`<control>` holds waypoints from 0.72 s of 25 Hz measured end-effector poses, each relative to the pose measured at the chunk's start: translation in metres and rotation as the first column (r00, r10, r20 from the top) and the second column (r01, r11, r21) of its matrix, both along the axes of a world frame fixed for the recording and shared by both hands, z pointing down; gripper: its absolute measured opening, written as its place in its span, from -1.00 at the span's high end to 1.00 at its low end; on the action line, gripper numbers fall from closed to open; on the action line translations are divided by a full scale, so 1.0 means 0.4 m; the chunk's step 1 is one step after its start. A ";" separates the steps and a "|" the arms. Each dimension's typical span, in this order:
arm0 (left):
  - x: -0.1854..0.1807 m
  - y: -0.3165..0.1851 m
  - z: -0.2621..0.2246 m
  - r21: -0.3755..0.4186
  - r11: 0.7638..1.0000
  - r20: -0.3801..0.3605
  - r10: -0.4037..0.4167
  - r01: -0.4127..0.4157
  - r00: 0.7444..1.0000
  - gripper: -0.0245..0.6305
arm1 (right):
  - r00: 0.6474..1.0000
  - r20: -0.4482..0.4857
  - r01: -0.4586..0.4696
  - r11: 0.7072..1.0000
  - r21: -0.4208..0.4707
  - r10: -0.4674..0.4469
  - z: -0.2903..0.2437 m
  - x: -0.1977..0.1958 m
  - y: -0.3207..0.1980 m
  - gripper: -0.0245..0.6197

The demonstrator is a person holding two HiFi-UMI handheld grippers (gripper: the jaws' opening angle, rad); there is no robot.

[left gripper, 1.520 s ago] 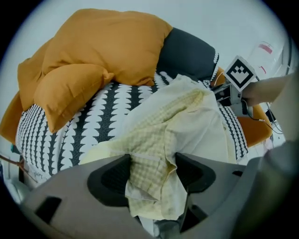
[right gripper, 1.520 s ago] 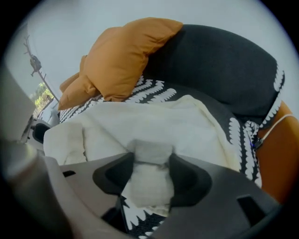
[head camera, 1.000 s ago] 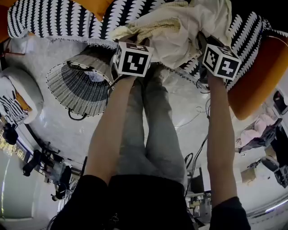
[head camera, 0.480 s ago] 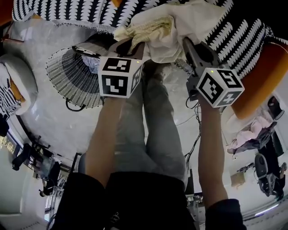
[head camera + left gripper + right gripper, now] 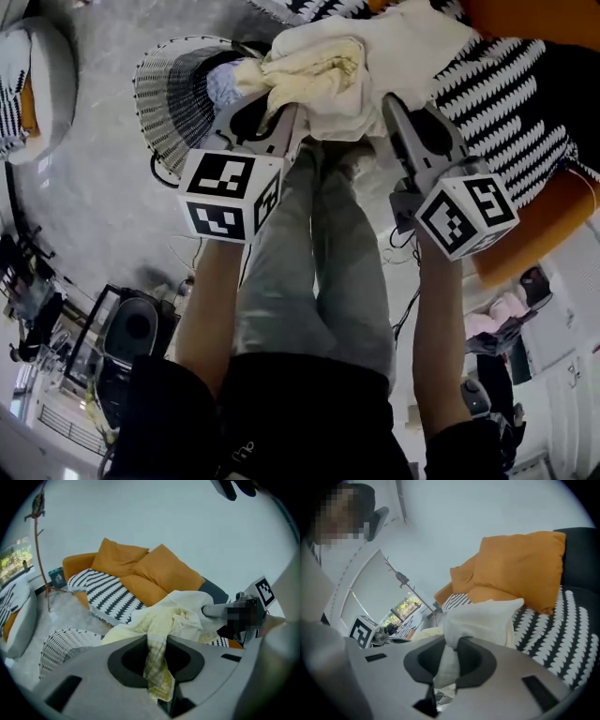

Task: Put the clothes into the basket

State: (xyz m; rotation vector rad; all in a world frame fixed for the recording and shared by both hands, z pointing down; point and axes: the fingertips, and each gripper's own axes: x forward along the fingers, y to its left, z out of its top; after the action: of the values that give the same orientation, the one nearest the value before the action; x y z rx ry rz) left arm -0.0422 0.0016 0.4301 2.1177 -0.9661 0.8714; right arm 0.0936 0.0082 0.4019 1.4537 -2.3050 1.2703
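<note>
Basket (image 5: 172,94) partly hidden behind clothes (image 5: 375,47). Your left hand-held gripper (image 5: 279,112), jaws just closing, and right hand-held gripper (image 5: 392,101) both pinch the clothes, bunched at their tips.

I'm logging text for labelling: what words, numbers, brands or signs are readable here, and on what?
None readable.
The marker cubes, left and right, carry only black-and-white square patterns, no letters or digits.
Small dark box beside the sofa: too small to read.
</note>
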 end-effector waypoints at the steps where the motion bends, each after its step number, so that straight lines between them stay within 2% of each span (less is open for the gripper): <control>1: -0.042 0.004 -0.009 0.004 0.999 -0.005 -0.040 0.040 0.999 0.69 | 0.999 0.015 0.030 1.000 0.008 -0.030 -0.011 -0.040 -0.010 0.76; 5: -0.230 0.033 -0.038 0.022 0.979 -0.004 -0.201 0.201 0.980 0.69 | 0.985 0.045 0.164 0.986 0.031 -0.165 -0.037 -0.224 -0.033 0.76; 8: -0.353 0.069 -0.055 0.042 0.949 0.009 -0.314 0.314 0.949 0.69 | 0.958 0.082 0.272 0.962 0.042 -0.274 -0.051 -0.354 -0.028 0.76; 13: -0.553 0.155 -0.042 0.040 0.861 0.042 -0.509 0.508 0.860 0.69 | 0.891 0.119 0.436 0.899 0.038 -0.438 -0.039 -0.560 0.005 0.76; 16: -0.664 0.208 -0.035 0.045 0.809 0.072 -0.587 0.586 0.806 0.69 | 0.852 0.141 0.509 0.861 0.002 -0.504 -0.022 -0.681 0.039 0.76; 18: -0.741 0.230 -0.033 0.058 0.755 0.086 -0.656 0.654 0.750 0.69 | 0.830 0.195 0.537 0.843 -0.029 -0.522 -0.015 -0.752 0.054 0.76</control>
State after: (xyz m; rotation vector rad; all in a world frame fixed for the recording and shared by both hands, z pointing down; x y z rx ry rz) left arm -0.3388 0.0935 0.4170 1.5580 -1.6449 0.5949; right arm -0.2070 0.0300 0.3960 0.6052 -2.4768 1.3329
